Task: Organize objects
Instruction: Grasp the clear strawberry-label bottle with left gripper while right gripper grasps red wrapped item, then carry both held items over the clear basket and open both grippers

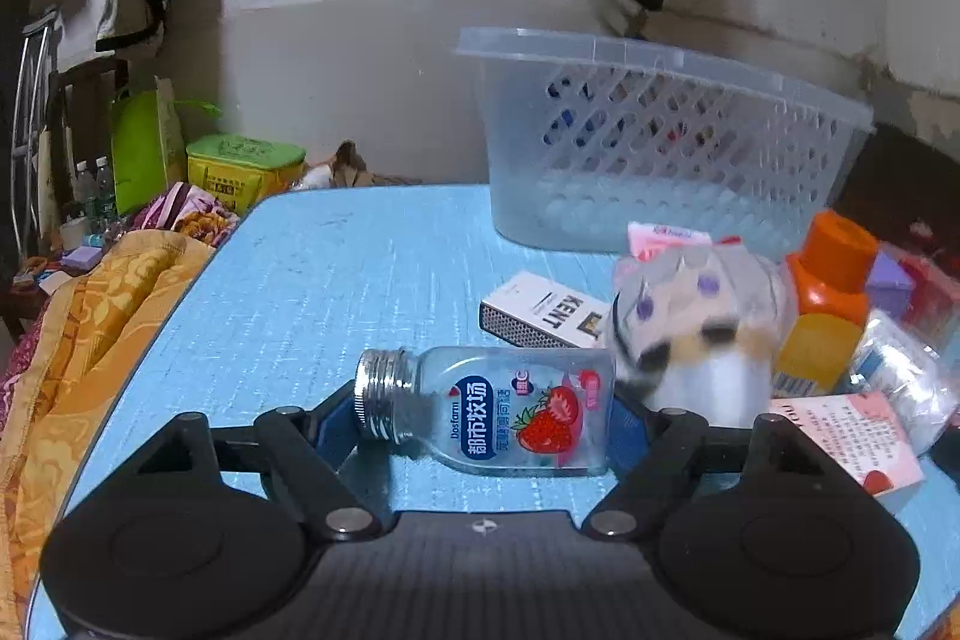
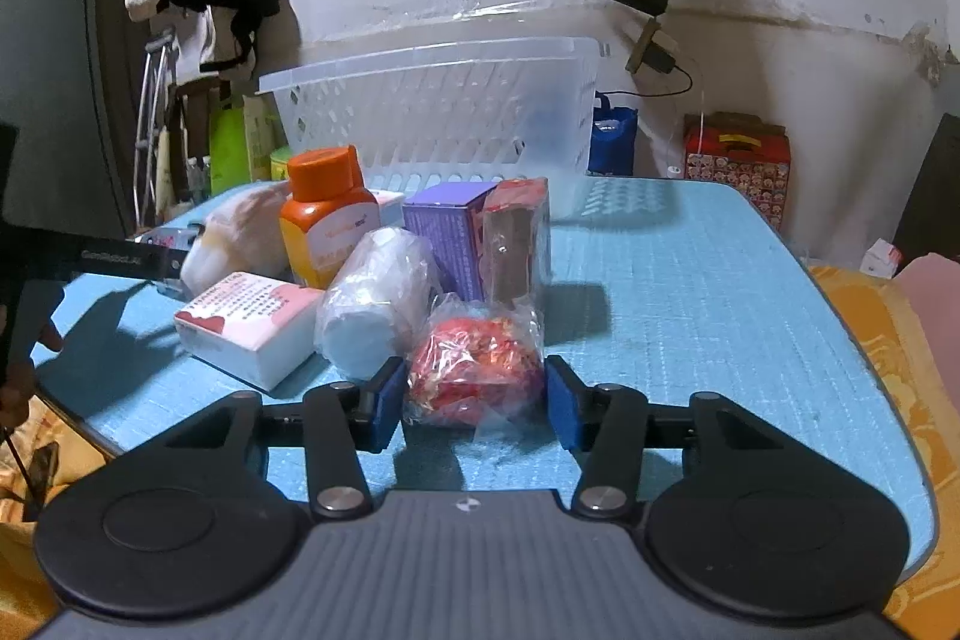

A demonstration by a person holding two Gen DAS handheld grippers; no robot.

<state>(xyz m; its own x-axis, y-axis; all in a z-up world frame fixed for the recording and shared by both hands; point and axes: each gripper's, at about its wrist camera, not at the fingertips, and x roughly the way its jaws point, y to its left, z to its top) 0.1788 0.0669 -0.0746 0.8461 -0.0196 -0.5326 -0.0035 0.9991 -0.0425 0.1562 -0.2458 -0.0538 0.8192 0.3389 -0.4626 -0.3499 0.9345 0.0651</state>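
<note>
Your left tool (image 1: 486, 421) is spread around the lying glass bottle (image 1: 489, 409) at 6 o'clock on the worktop (image 1: 360, 268); squeezing cap-to-base, it could slip and roll. Your right tool (image 2: 474, 403) is spread around the crinkly red packet (image 2: 474, 376); pinching only film could drop it before the basket (image 2: 438, 112) at 12 o'clock.

Clear strawberry-label bottle (image 1: 510, 409) lies sideways — metal cap left; bagged red packet (image 2: 474, 370) sits upright on blue table (image 2: 690, 292).

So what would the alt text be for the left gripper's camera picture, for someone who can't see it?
The open left gripper straddles a clear strawberry-label bottle lying on its side on a blue table. Behind it are a Kent box, an orange-capped bottle and a white plastic basket.
</note>
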